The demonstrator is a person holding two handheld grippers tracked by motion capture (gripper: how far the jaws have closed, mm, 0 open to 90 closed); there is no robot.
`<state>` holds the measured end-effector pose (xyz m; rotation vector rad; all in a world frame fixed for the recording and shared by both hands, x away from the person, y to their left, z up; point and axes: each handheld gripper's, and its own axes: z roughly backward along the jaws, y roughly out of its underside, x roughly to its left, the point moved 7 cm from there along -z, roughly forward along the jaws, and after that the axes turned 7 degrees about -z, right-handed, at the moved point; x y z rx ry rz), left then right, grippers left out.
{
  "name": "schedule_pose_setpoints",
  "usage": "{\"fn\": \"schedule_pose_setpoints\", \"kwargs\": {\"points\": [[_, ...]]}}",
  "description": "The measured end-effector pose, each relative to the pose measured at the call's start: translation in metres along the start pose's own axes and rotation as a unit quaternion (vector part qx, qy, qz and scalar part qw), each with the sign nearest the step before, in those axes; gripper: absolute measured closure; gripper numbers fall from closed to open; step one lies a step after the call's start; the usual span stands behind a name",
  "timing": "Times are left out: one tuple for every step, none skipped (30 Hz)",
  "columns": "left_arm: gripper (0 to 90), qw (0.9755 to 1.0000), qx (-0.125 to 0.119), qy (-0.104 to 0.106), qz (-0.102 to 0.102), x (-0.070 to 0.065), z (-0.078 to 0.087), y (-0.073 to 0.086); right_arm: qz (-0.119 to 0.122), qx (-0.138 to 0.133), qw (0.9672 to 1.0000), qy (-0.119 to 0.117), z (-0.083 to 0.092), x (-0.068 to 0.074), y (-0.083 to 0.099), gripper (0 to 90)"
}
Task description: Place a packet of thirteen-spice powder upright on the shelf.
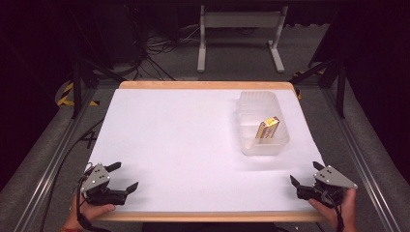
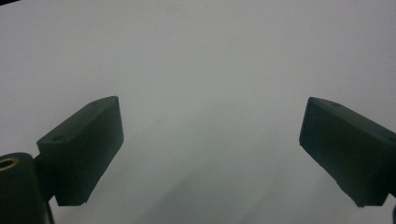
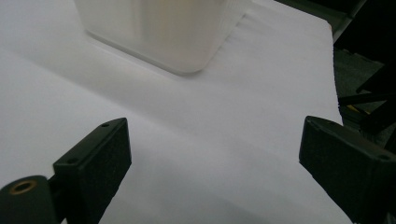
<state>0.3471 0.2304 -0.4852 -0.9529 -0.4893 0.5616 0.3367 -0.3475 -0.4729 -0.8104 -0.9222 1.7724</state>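
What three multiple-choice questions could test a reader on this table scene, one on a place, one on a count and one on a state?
1. Where is the small yellow box?
A. inside the clear plastic container
B. on the bare white sheet
C. between the jaws of the left gripper

2. How many grippers rest near the front edge of the table?
A. one
B. two
C. three

3. How do the jaws of the right gripper stand?
A. shut on the box
B. shut on nothing
C. wide open

Answers:
1 A, the box leans inside the container.
2 B, the left gripper and the right one sit at the two front corners.
3 C, a wide gap of white sheet lies between them.
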Motion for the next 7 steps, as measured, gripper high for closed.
{"fn": "schedule_pose_setpoints", "kwargs": {"points": [[7.0,1.0000,0.001,0.002,0.001,-0.0003,-0.0005,-0.0001,0.000,0.001,1.0000,0.001,0.0000,-0.0001,0.0003,9.6],[7.0,1.0000,0.001,0.001,-0.001,0.0000,-0.0008,-0.0002,0.001,0.001,1.0000,0.002,0.0003,-0.0004,0.0005,9.4],[6.9,1.0000,0.002,0.002,-0.001,-0.0002,-0.0013,-0.0004,0.000,0.000,1.0000,0.002,0.0005,-0.0003,0.0006,9.4],[7.0,1.0000,0.001,0.001,-0.002,-0.0002,-0.0014,-0.0007,0.000,0.001,1.0000,0.002,0.0007,-0.0002,0.0008,9.4],[7.0,1.0000,0.000,0.001,-0.001,-0.0006,-0.0016,-0.0013,0.002,0.002,1.0000,0.003,0.0008,0.0000,0.0010,9.4],[6.9,1.0000,0.001,0.002,-0.001,-0.0006,-0.0020,-0.0014,0.001,0.002,1.0000,0.003,0.0009,0.0004,0.0012,9.4],[6.9,1.0000,0.001,0.002,-0.001,-0.0006,-0.0020,-0.0014,0.001,0.002,1.0000,0.003,0.0009,0.0004,0.0012,9.4]]}}
